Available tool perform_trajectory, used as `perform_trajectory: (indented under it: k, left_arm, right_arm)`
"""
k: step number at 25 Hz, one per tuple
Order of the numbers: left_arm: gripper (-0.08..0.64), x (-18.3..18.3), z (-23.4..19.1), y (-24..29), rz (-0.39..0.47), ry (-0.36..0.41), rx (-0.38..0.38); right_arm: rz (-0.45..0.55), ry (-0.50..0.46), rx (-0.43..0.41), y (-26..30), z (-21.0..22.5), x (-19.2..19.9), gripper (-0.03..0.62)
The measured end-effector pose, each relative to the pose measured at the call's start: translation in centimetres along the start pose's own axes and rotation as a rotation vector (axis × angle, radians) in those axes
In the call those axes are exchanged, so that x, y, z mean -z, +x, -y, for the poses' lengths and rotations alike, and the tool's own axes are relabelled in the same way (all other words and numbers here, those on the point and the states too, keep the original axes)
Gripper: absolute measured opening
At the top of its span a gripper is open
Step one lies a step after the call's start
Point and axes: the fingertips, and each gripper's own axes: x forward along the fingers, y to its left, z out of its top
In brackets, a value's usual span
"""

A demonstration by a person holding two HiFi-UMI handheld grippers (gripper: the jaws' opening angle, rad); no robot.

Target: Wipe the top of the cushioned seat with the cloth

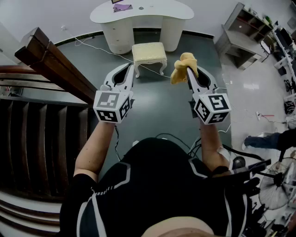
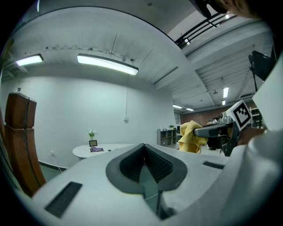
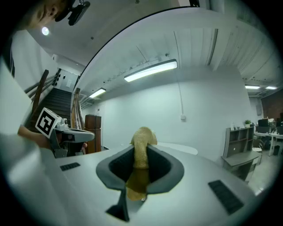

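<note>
The cream cushioned seat (image 1: 149, 53), a small stool with curved legs, stands on the dark floor ahead of me, in front of the white desk. My right gripper (image 1: 188, 70) is shut on a yellow cloth (image 1: 183, 66), which bunches up past the jaw tips; in the right gripper view the cloth (image 3: 142, 152) is pinched between the jaws. My left gripper (image 1: 131, 69) is shut with nothing in it, held level to the left of the right one. Both grippers hover in the air short of the seat. From the left gripper view the cloth (image 2: 191, 136) shows at the right.
A white curved desk (image 1: 141, 14) stands behind the seat. A dark wooden staircase and handrail (image 1: 51, 62) fill the left. Grey shelving (image 1: 243, 28) stands at the back right, and cables trail on the floor near a fan (image 1: 277, 183) at the lower right.
</note>
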Motion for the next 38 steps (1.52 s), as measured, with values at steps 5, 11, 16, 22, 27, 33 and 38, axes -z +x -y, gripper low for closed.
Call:
perform_trajectory:
  k: [5, 11, 16, 22, 27, 33, 38]
  left_arm:
    - [0.003, 0.6, -1.5, -1.0, 0.032, -0.028, -0.044]
    - [0.003, 0.4, -1.2, -1.5, 0.035, -0.044, -0.052]
    - [0.003, 0.8, -1.1, -1.8, 0.032, -0.047, -0.045]
    - [0.003, 1.2, -2.9, -2.6, 0.022, -0.03, -0.049]
    - [0.003, 2.0, -4.9, -3.4, 0.017, -0.05, -0.019]
    - [0.003, 3.0, -7.0, -2.6, -0.003, -0.035, 0.005]
    - [0.003, 3.1, -8.5, 0.3, -0.001, -0.014, -0.042]
  right_arm:
    - [0.001, -0.01, -0.008, 0.8, -1.6, 0.3, 0.064]
    - [0.005, 0.001, -0.006, 0.4, -1.5, 0.3, 0.064]
    - [0.022, 0.07, -0.015, 0.5, -1.4, 0.4, 0.066]
    - [0.023, 0.084, -0.009, 2.0, -2.8, 0.2, 0.066]
    - [0.026, 0.087, 0.002, 3.3, -4.7, 0.3, 0.066]
    - [0.006, 0.084, 0.013, 5.3, -5.9, 0.7, 0.066]
    - [0.003, 0.063, 0.0, 7.7, -4.4, 0.8, 0.066]
